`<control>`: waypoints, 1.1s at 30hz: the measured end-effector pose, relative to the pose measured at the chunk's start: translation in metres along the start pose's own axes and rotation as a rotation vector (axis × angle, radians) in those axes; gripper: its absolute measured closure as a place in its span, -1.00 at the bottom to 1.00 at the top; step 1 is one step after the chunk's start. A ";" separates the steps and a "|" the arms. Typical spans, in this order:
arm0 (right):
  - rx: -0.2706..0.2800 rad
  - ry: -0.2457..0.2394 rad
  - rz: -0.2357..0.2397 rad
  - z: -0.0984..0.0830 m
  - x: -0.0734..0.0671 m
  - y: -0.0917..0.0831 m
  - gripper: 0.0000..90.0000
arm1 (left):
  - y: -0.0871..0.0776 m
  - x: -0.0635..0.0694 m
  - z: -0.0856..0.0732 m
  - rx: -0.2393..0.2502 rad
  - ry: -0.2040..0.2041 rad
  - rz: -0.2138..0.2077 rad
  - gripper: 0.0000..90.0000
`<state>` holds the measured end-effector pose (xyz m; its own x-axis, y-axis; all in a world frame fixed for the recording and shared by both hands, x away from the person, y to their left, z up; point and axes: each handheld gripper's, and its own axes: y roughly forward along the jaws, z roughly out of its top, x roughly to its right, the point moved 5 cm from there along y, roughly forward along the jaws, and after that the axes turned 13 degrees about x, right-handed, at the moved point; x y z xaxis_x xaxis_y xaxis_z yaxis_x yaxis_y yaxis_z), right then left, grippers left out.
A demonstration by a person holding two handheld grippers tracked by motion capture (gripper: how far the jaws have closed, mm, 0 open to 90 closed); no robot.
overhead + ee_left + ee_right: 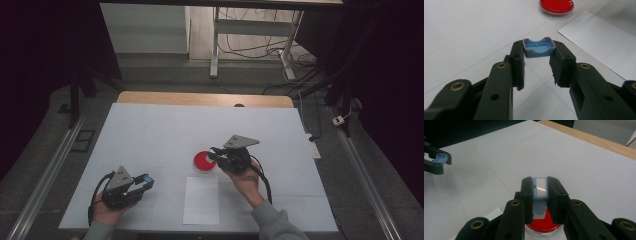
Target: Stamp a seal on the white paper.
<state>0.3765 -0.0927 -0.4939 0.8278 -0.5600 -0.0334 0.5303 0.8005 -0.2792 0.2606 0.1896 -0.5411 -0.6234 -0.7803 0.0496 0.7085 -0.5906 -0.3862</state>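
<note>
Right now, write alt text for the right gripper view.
The right gripper is shut on a small blue piece with a pale face, held above a red dish on a white table. Far left, the left gripper holds a blue cap.

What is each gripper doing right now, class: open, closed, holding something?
Left gripper: closed on a blue cap.
Right gripper: closed on a small blue device, above the red dish.

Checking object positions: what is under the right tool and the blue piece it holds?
Under the right tool and its blue piece sits the red dish; the tool covers its middle, so anything there is hidden.
</note>
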 end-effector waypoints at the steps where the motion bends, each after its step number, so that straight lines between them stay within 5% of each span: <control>1: -0.001 -0.001 0.002 0.000 0.000 -0.001 0.68 | 0.000 0.000 0.000 0.000 0.000 0.000 0.45; 21: -0.013 0.010 0.045 -0.004 -0.012 -0.024 0.68 | 0.000 -0.001 -0.001 -0.001 -0.001 0.000 0.45; 33: -0.033 -0.012 0.107 -0.008 -0.032 -0.032 0.68 | 0.000 -0.001 -0.001 -0.006 0.000 0.001 0.45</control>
<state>0.3314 -0.1019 -0.4919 0.8818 -0.4686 -0.0533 0.4322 0.8481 -0.3065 0.2607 0.1902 -0.5420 -0.6228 -0.7809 0.0488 0.7072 -0.5885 -0.3917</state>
